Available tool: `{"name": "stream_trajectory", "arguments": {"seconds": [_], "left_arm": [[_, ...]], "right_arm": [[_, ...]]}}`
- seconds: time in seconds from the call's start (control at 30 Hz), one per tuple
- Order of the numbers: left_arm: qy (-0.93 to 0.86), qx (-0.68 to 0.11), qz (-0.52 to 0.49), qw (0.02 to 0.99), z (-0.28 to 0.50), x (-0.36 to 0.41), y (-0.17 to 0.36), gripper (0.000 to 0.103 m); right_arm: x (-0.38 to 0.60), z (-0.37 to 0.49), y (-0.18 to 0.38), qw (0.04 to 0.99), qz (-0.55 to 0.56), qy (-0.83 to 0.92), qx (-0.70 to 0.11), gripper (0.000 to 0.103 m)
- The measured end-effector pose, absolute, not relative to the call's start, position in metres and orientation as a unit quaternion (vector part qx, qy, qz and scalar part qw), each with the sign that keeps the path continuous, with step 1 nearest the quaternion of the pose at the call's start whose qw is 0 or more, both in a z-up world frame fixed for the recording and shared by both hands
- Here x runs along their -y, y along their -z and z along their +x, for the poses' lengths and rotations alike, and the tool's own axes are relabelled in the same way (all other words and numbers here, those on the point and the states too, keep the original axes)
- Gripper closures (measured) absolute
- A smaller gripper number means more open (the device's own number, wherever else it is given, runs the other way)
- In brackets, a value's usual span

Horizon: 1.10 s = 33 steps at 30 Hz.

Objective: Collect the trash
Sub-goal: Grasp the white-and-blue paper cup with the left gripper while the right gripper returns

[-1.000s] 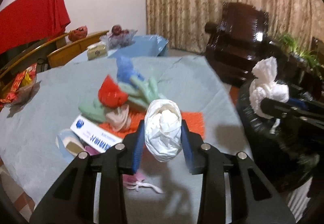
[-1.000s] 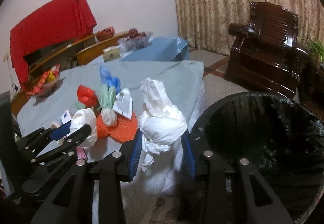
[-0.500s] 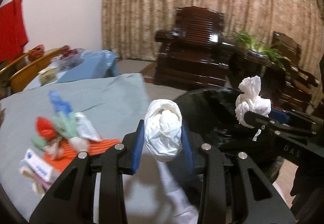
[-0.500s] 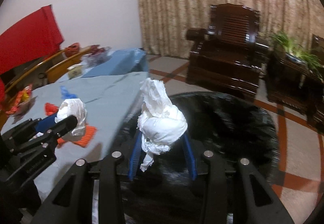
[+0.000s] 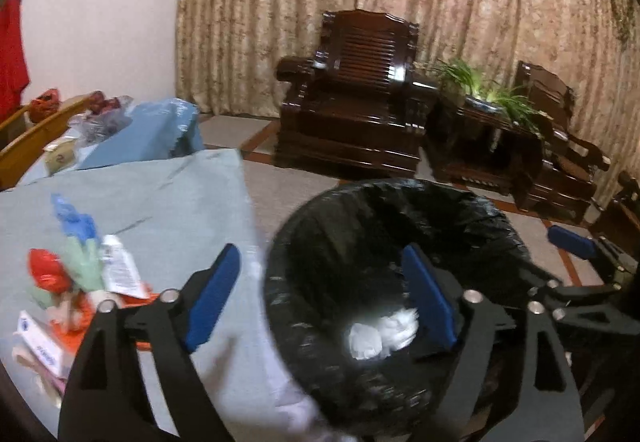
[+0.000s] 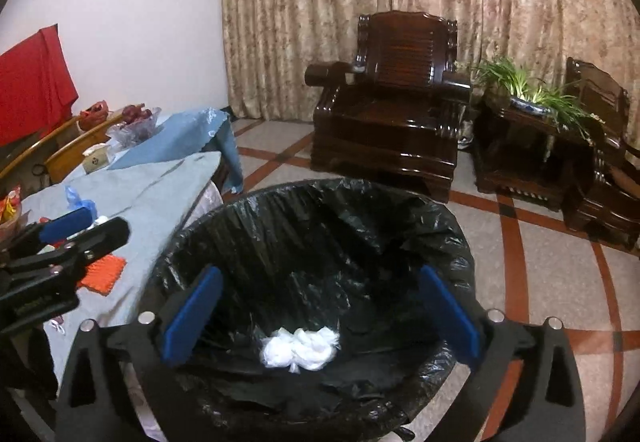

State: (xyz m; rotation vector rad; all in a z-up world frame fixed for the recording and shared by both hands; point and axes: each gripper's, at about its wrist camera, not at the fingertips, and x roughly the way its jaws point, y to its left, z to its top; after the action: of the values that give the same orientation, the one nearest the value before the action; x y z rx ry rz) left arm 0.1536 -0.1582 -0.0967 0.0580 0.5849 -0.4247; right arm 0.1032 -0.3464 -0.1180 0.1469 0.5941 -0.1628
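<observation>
A bin lined with a black bag [image 5: 500, 218] [image 6: 448, 218] stands on the floor beside the table. White crumpled tissue [image 5: 380, 334] [image 6: 300, 348] lies at its bottom. My left gripper [image 5: 328, 298] hangs over the bin's left rim, its jaws opening wide with nothing between them. My right gripper [image 6: 320, 314] is above the bin's mouth, jaws also opening, nothing held. More trash [image 5: 84, 282] sits piled on the grey tablecloth [image 5: 160, 202]: red, green and blue wrappers, a white packet, an orange mat.
Dark wooden armchairs [image 6: 392, 102] and a side table with a plant [image 6: 532, 90] stand behind the bin on the tiled floor. A red cloth [image 6: 32, 82] hangs at the far left. Chairs and a fruit bowl [image 6: 136, 122] sit beyond the table.
Both grippers swung right from the table to above the bin and opened. The white tissue balls that they held now lie in the bin.
</observation>
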Motion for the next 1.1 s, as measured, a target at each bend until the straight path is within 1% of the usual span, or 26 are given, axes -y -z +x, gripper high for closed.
{"name": "stream_trajectory", "arguments": {"seconds": [0.03,0.23,0.47,0.7,0.87,1.1], "left_arm": [[0.196,-0.281,0.030,0.939,0.151,0.149,0.094,0.013],[0.122,-0.266,0.043,0.955,0.132,0.088,0.087,0.011],[0.026,-0.261,0.044,0.964,0.109,0.008,0.084,0.011],[-0.056,-0.273,0.046,0.959,0.102,-0.058,0.100,0.011],[-0.079,-0.287,0.032,0.954,0.107,-0.085,0.117,0.011],[-0.092,-0.299,0.017,0.950,0.124,-0.095,0.137,0.011]], "right_arm": [[0.341,0.105,0.116,0.951,0.073,0.073,-0.291,0.006],[0.306,0.110,0.110,0.956,0.069,0.029,-0.283,0.006],[0.234,0.124,0.106,0.960,0.053,-0.052,-0.269,0.006],[0.171,0.139,0.120,0.954,0.031,-0.107,-0.279,0.006],[0.140,0.147,0.135,0.948,0.020,-0.126,-0.292,0.006],[0.121,0.157,0.150,0.940,0.009,-0.136,-0.312,0.006]]}}
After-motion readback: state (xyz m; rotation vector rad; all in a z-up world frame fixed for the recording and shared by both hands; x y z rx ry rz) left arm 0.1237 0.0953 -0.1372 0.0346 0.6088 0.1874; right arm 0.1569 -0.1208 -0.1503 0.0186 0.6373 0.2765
